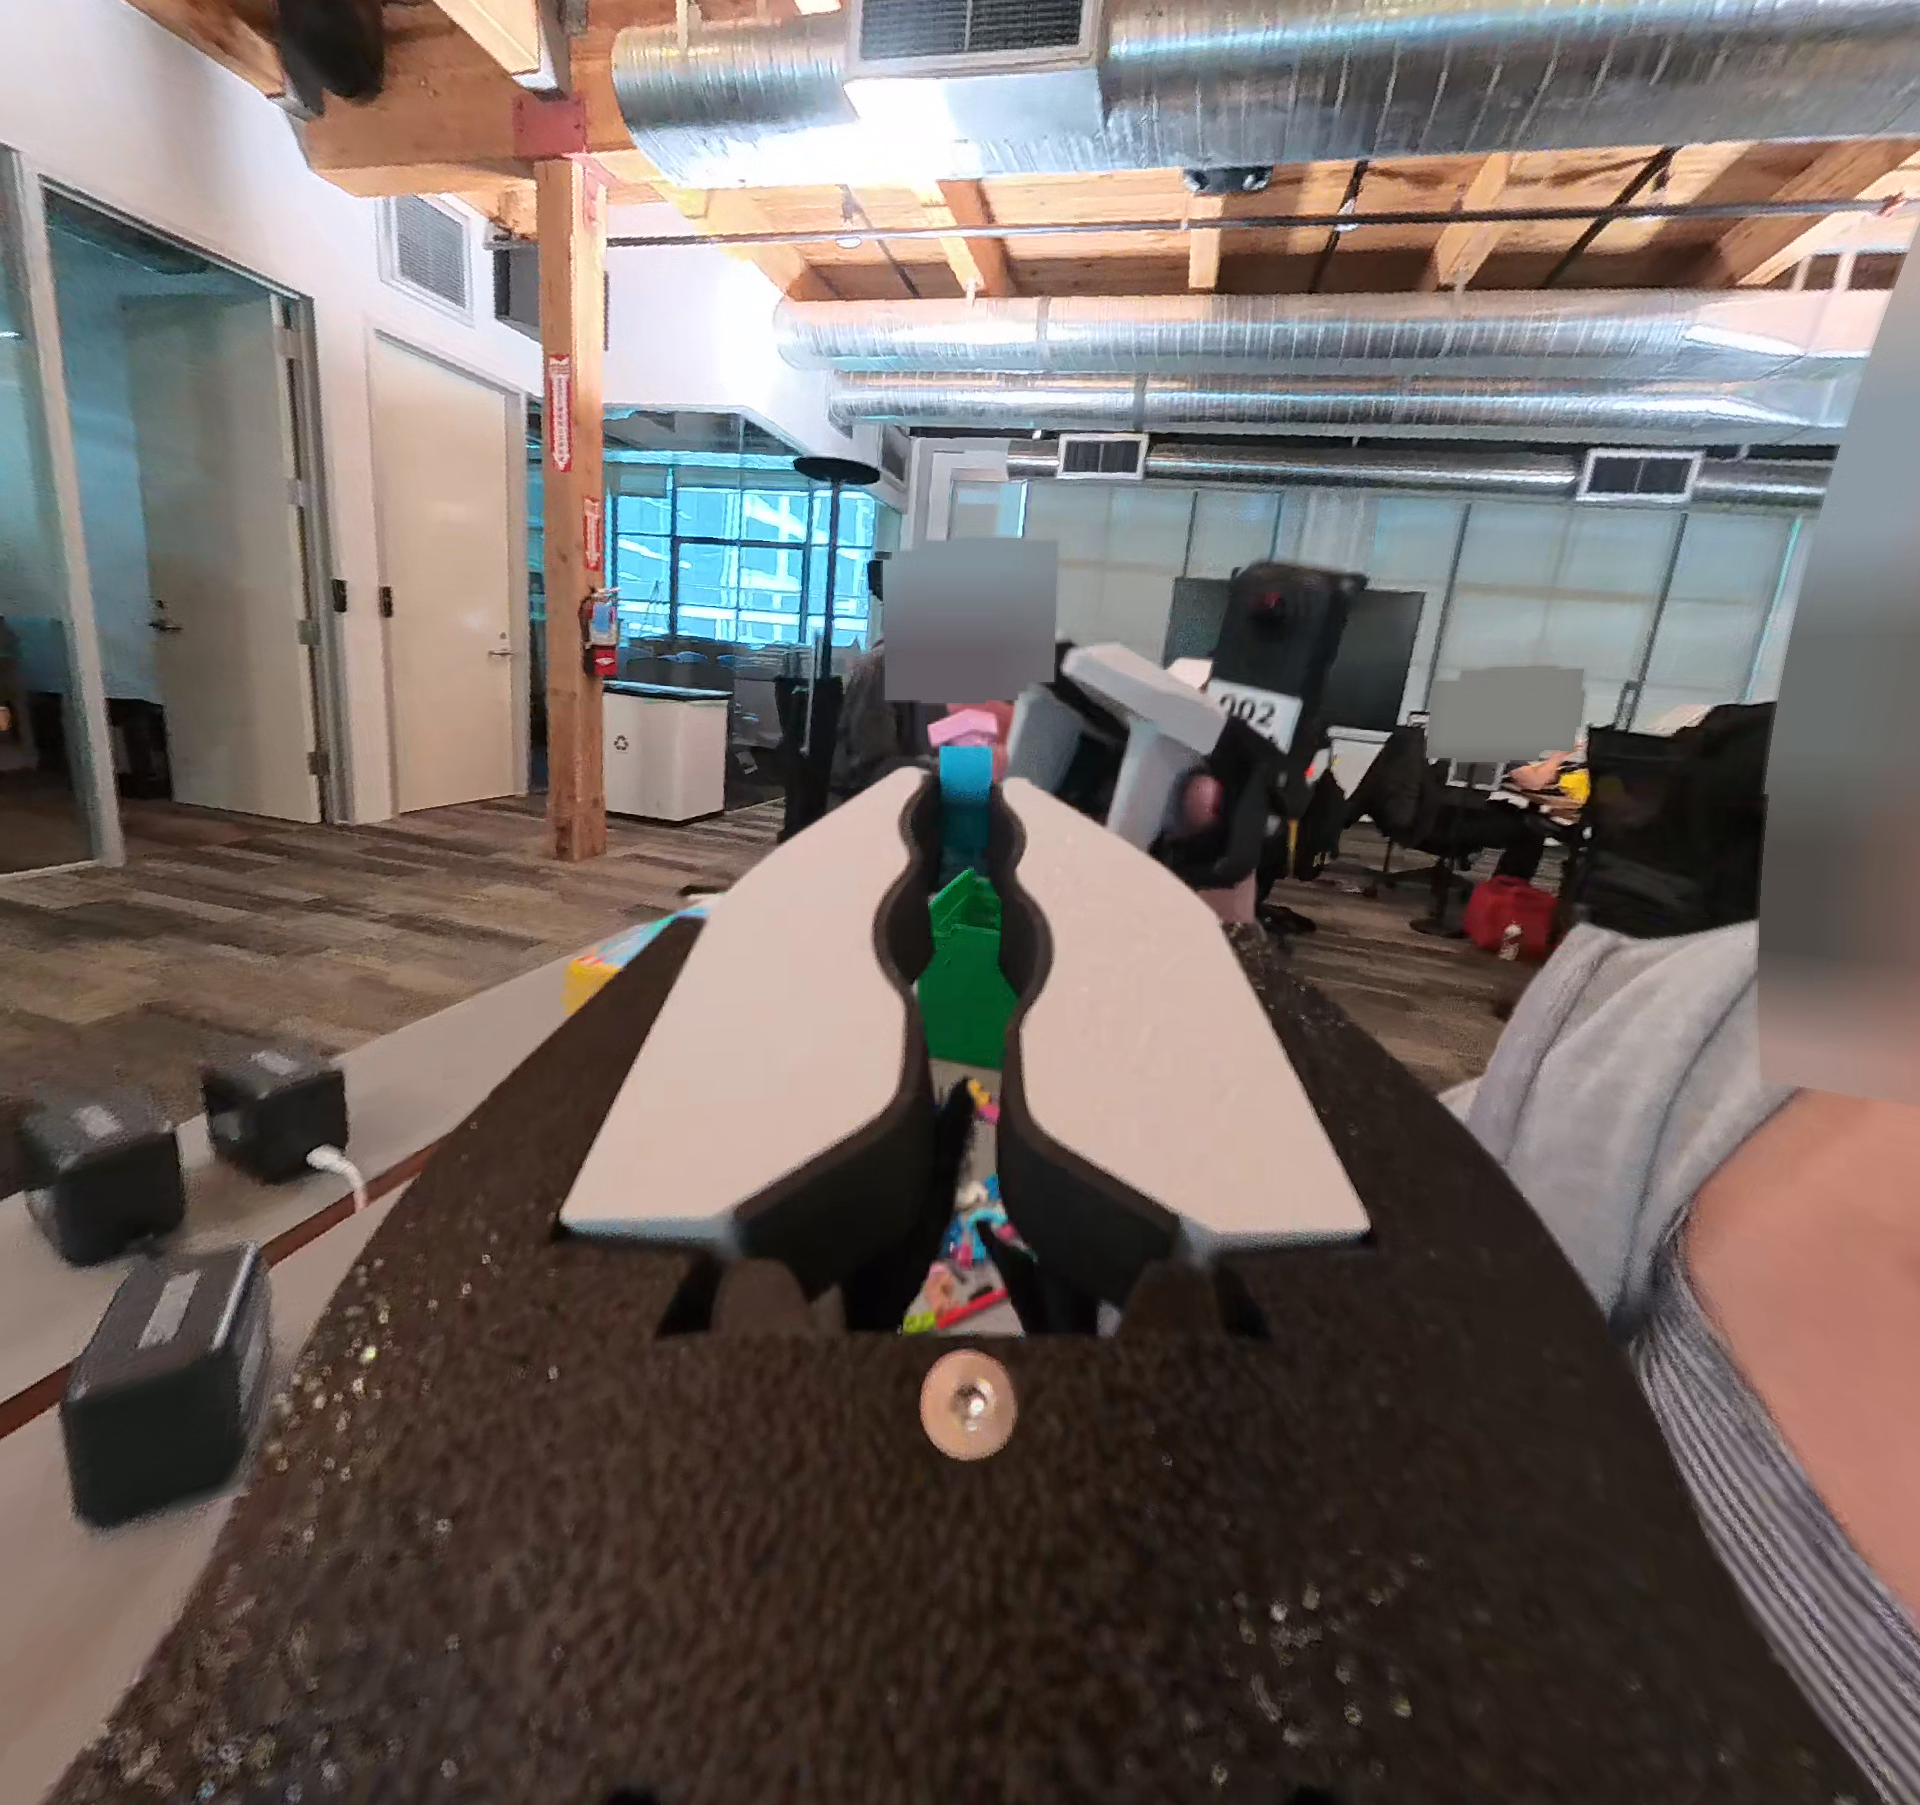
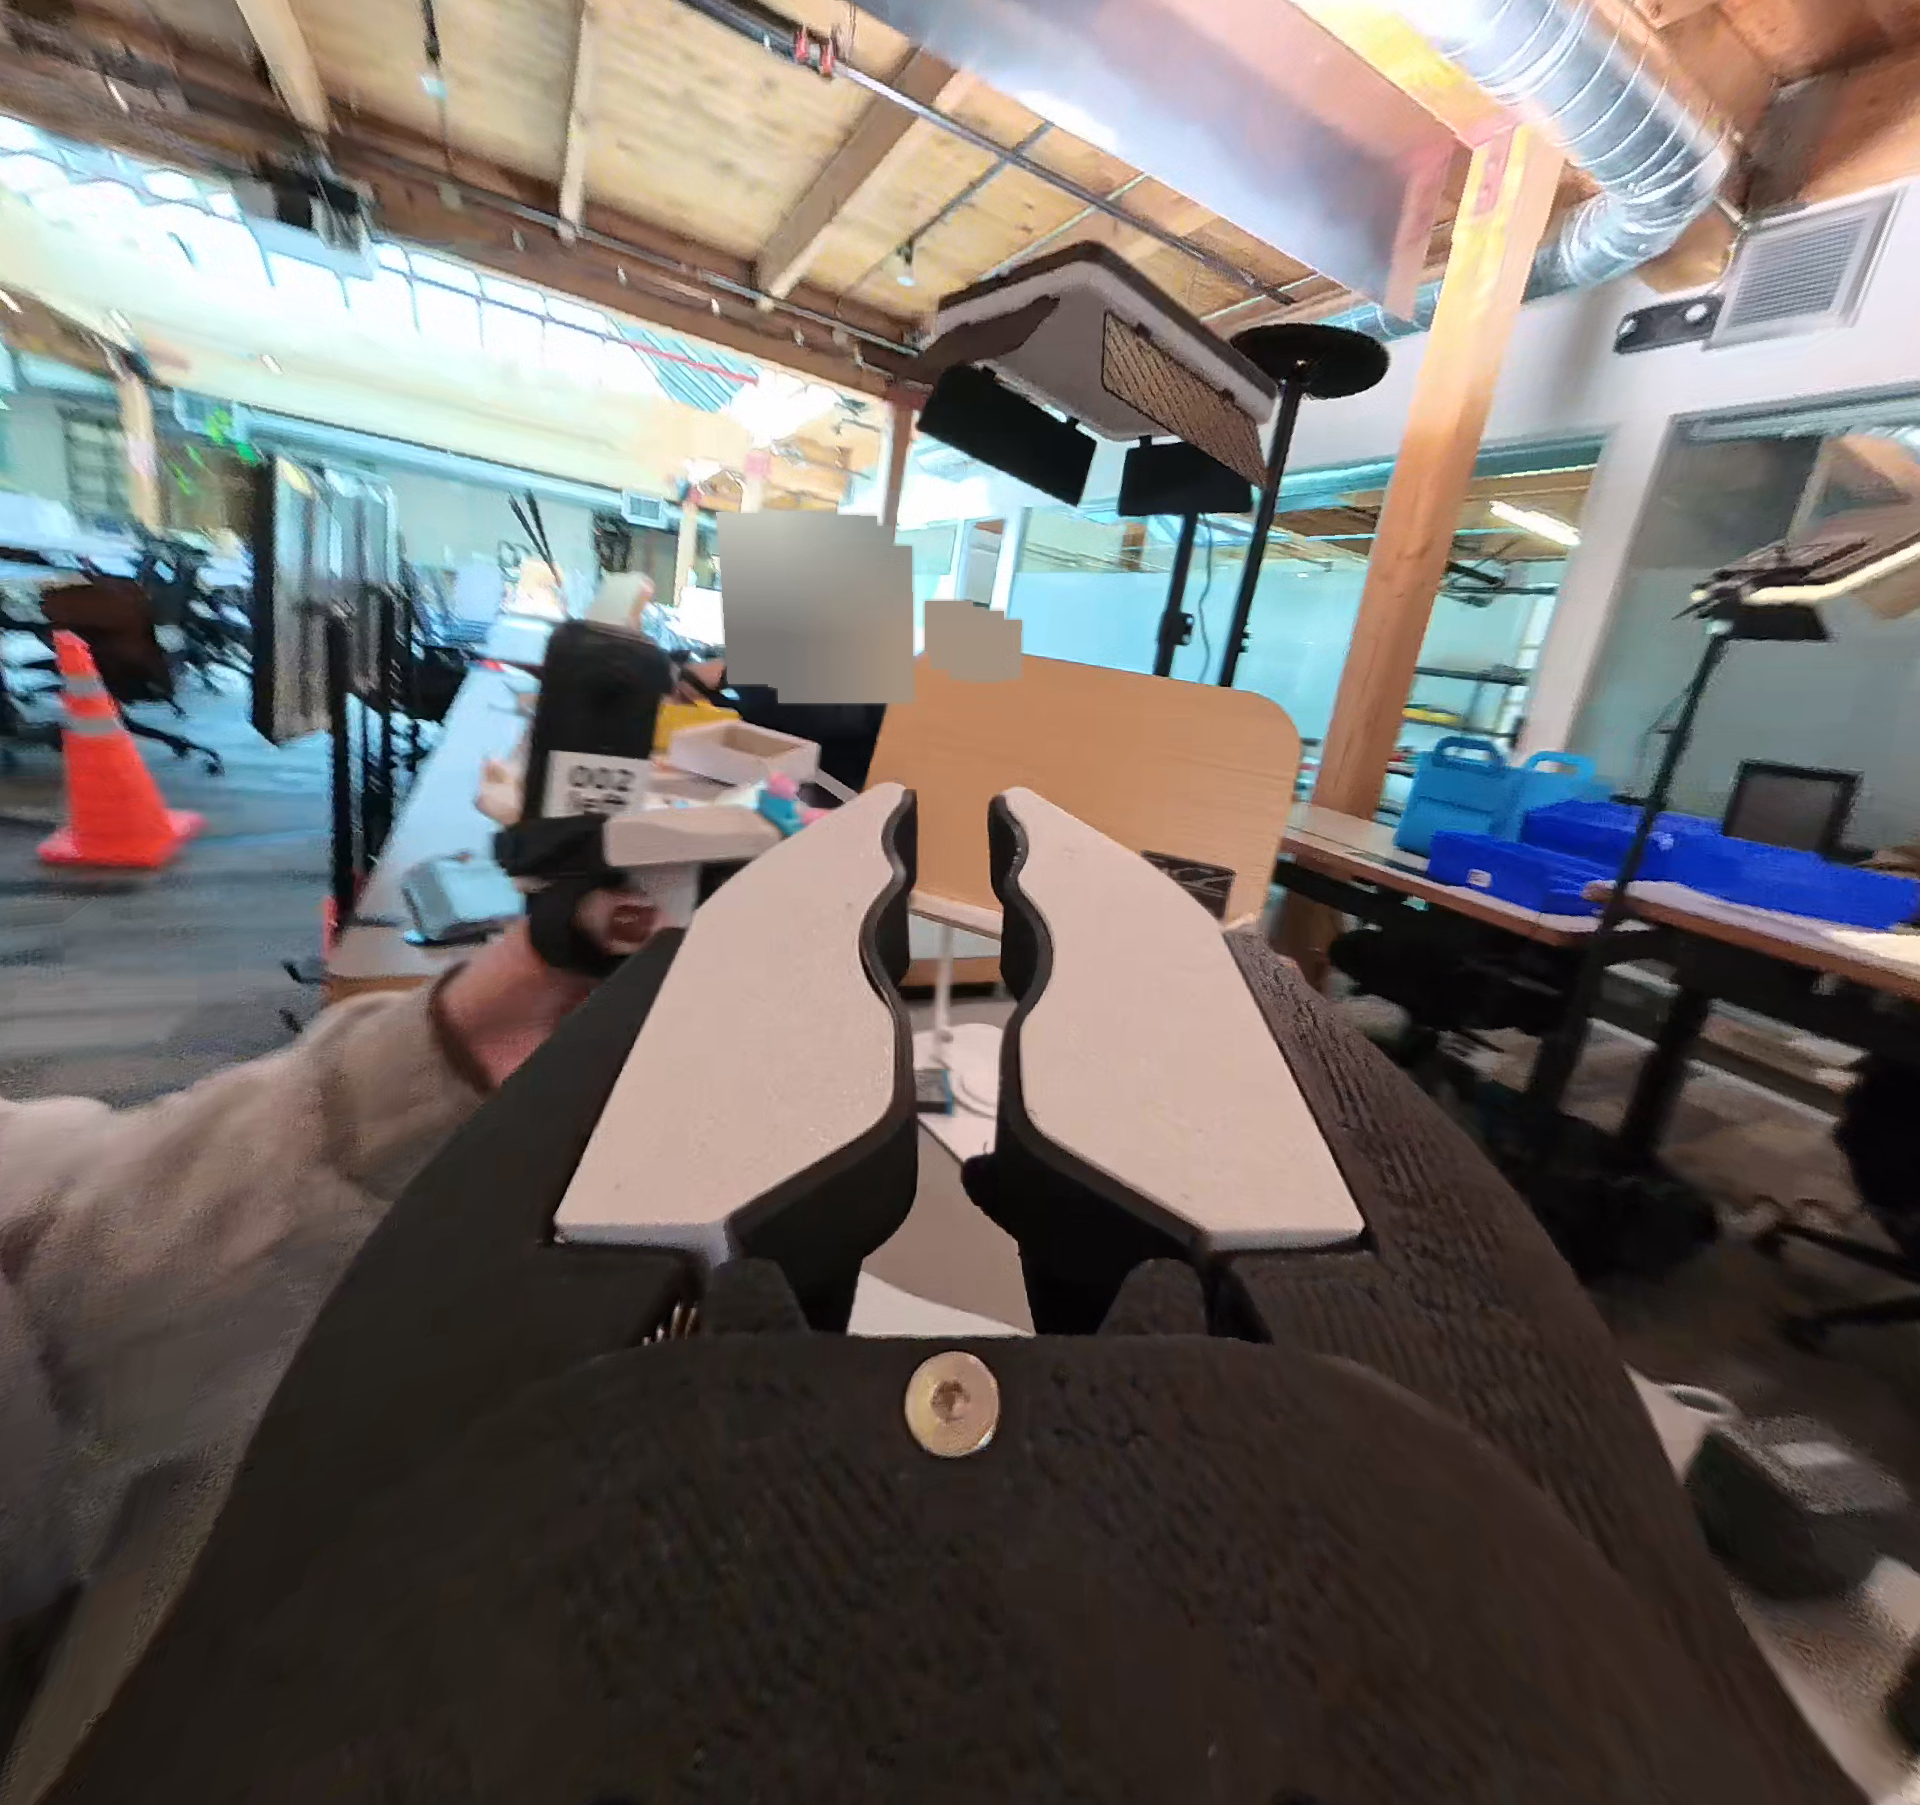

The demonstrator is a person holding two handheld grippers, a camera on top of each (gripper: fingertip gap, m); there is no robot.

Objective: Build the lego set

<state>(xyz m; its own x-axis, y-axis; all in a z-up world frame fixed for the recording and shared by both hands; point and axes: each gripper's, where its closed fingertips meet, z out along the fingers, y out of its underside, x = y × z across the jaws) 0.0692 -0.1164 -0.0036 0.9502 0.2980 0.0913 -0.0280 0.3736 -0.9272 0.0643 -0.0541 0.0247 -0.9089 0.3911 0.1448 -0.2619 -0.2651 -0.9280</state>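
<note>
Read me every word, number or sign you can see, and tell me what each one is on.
I don't read writing out; here is where it sits.
White tag on the black camera: printed characters, legible.
Red signs on the wooden post: too small.
Grey stickers on the black blocks: blurred.
White bin: one small mark.

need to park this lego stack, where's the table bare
The white table is bare between the black blocks and the left gripper holding the lego stack. It is crowded right under that gripper, where loose lego pieces lie.
</note>
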